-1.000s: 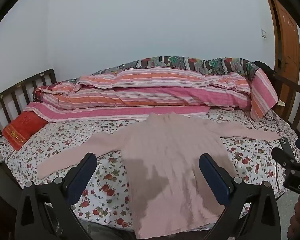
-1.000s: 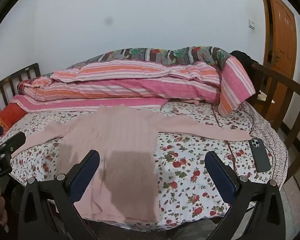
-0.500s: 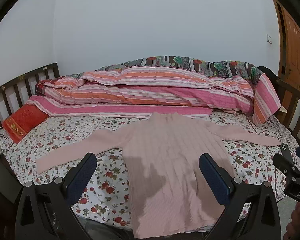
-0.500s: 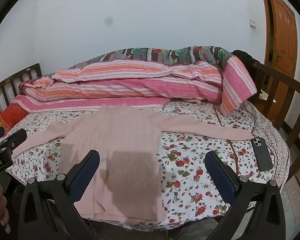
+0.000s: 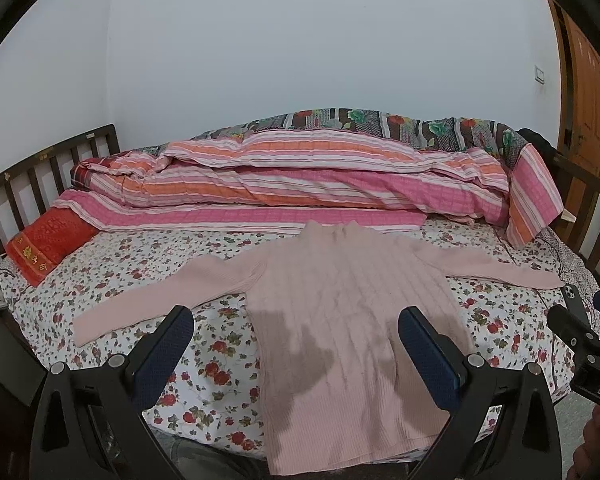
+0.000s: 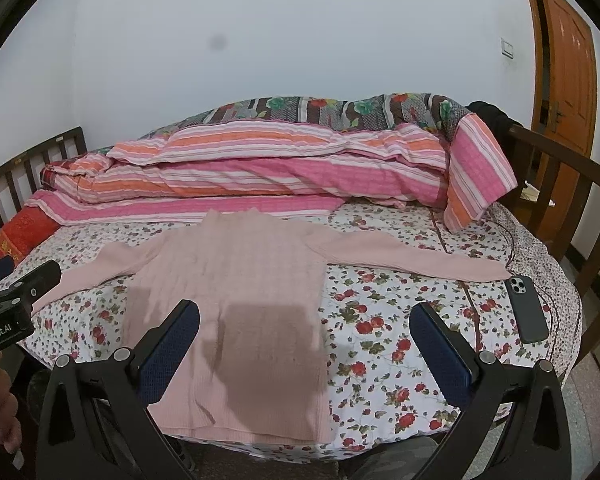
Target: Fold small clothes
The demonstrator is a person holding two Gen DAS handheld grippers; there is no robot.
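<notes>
**Pulled back, sweater flat, nothing folded yet**

Over the last second I have drawn both tools slightly back from the bed [image 5: 112, 264]. My left gripper [image 5: 294, 344] and right gripper [image 6: 304, 340] hover with jaws wide apart, holding nothing. The pink sweater [image 5: 352, 312] lies spread face-up, sleeves out, hem at the near edge. I judge the fold has not begun.
</notes>
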